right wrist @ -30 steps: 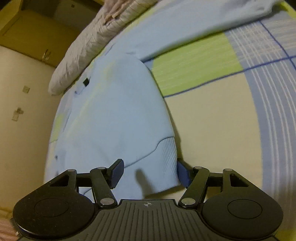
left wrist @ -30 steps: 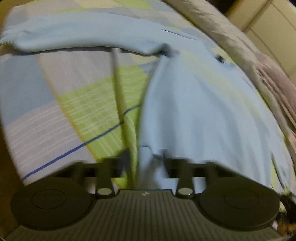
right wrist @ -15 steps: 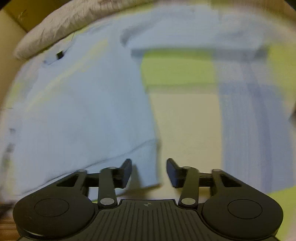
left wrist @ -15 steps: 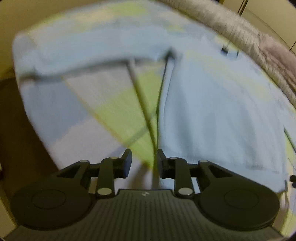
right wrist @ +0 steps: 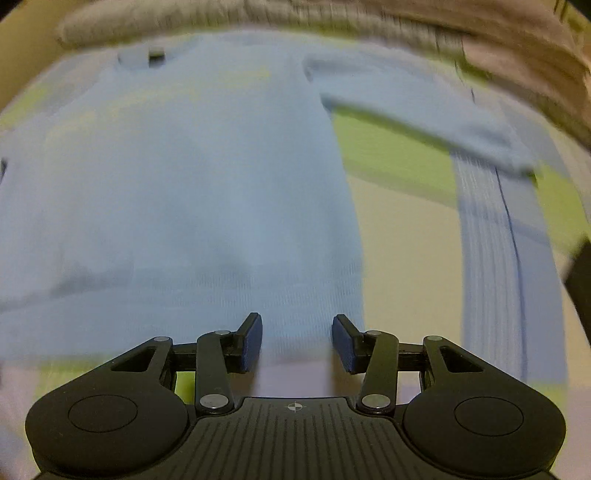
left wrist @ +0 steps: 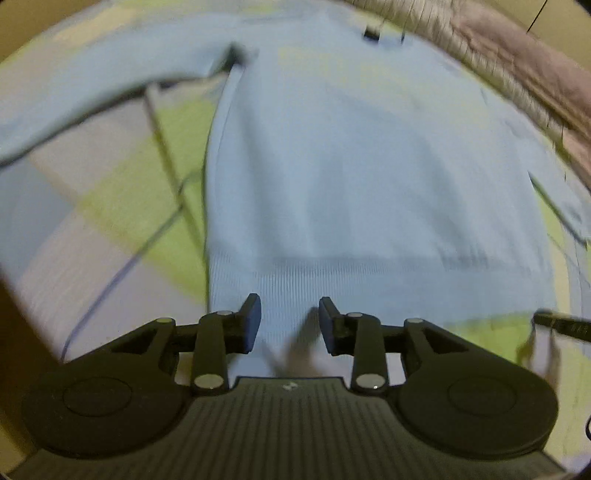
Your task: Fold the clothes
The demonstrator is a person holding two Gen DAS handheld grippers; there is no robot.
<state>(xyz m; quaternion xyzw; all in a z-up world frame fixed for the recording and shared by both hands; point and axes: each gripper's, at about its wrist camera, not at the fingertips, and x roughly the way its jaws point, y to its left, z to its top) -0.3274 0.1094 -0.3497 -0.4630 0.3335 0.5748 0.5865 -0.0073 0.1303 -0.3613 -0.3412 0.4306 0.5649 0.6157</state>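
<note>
A light blue sweater [left wrist: 369, 177] lies spread flat on a checked bedsheet [left wrist: 110, 229], collar at the far end and ribbed hem toward me. Its left sleeve [left wrist: 92, 92] stretches out to the left. In the right wrist view the same sweater [right wrist: 184, 184] has its right sleeve [right wrist: 424, 110] slanting to the right. My left gripper [left wrist: 290, 325] hangs over the hem, its jaws opening, with the hem fabric below the gap and no pad pressing on it. My right gripper [right wrist: 297, 341] stands open over the hem near its right corner, gripping nothing.
A grey and pink quilt [left wrist: 498, 62] is bunched along the far side of the bed, also seen as the quilt [right wrist: 332, 18] in the right wrist view. Bare bedsheet [right wrist: 406, 240] lies right of the sweater. A dark blurred object [left wrist: 561, 325] pokes in at the right edge.
Both grippers have opened and let go of the hem corners. Each has swung and rolled inward, so the sweater now lies squarely ahead in both views.
</note>
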